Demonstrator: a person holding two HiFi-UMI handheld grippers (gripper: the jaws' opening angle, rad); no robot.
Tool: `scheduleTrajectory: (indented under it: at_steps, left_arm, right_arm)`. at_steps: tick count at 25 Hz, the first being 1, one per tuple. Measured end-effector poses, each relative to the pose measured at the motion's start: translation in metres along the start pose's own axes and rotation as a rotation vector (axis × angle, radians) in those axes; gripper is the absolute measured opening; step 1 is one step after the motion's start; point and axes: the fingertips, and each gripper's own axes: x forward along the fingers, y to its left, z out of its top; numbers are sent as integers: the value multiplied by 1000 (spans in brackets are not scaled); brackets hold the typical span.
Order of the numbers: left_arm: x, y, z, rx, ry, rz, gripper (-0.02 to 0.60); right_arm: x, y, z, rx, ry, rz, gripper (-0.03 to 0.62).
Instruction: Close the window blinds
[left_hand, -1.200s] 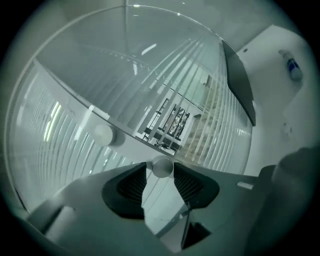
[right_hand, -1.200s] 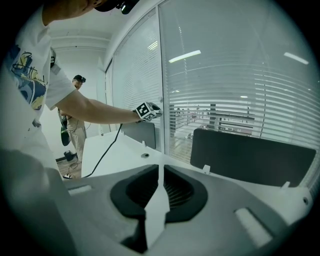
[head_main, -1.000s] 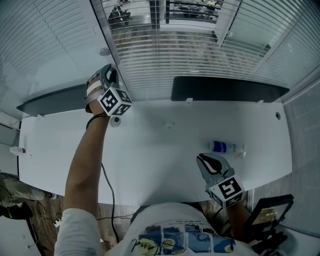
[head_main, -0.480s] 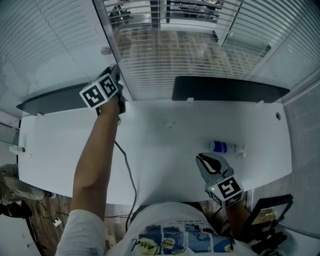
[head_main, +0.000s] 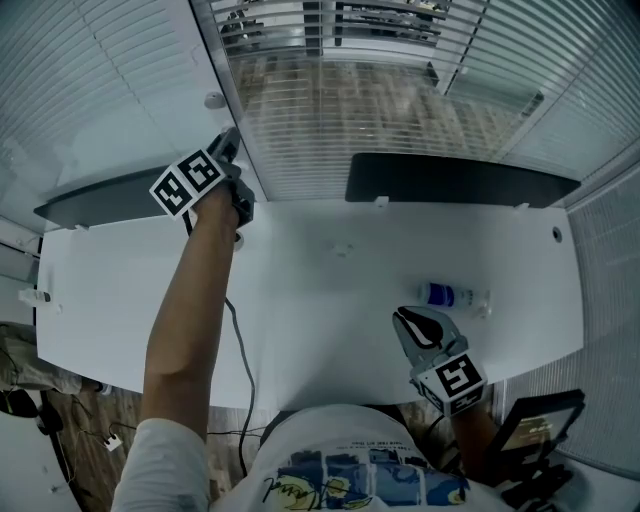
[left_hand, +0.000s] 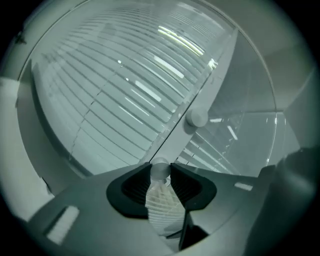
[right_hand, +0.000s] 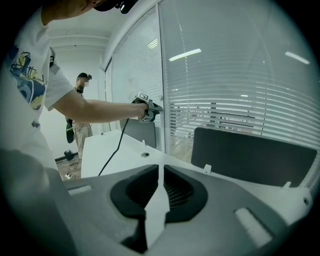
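Evidently the left claw (head_main: 228, 148) pinches the wand (left_hand: 160, 169) beside the blinds (head_main: 350, 120) to twist their slats shut, while the right claw (head_main: 410, 320), closed and empty, waits well below the blinds.

The head view looks steeply down on the long white desk (head_main: 330, 300) and pale slatted window blinds (head_main: 350, 130), both shared with the right gripper view facing low across the desk; the left gripper view sits close against the blinds.
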Motion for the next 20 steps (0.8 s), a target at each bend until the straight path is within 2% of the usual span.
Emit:
scheduleTrajectory:
  at_steps: [1, 2, 4, 6, 7, 9, 12, 20]
  left_arm:
    - [0, -1, 0, 87, 14, 23, 133]
    - [-1, -1, 1, 207, 29, 59, 138]
    - [-4, -4, 7, 538, 51, 158, 197]
    - [-5, -13, 9, 897, 70, 233, 213]
    - [-5, -18, 8, 1047, 80, 250, 213]
    - [-3, -25, 2, 1263, 95, 264, 212]
    - [-2, -24, -5, 1426, 112, 280, 210]
    - [4, -19, -11, 1688, 142, 299, 175]
  right_arm:
    - [0, 1, 1, -2, 2, 2, 21]
    - [0, 2, 1, -3, 4, 4, 21]
    - [1, 2, 0, 1, 7, 7, 21]
    - [1, 2, -2, 6, 9, 10, 21]
    - [1, 2, -2, 3, 9, 11, 21]
    - [1, 2, 1, -4, 7, 11, 21]
    - [1, 3, 2, -8, 2, 12, 21]
    - [2, 2, -1, -5, 15, 14, 21]
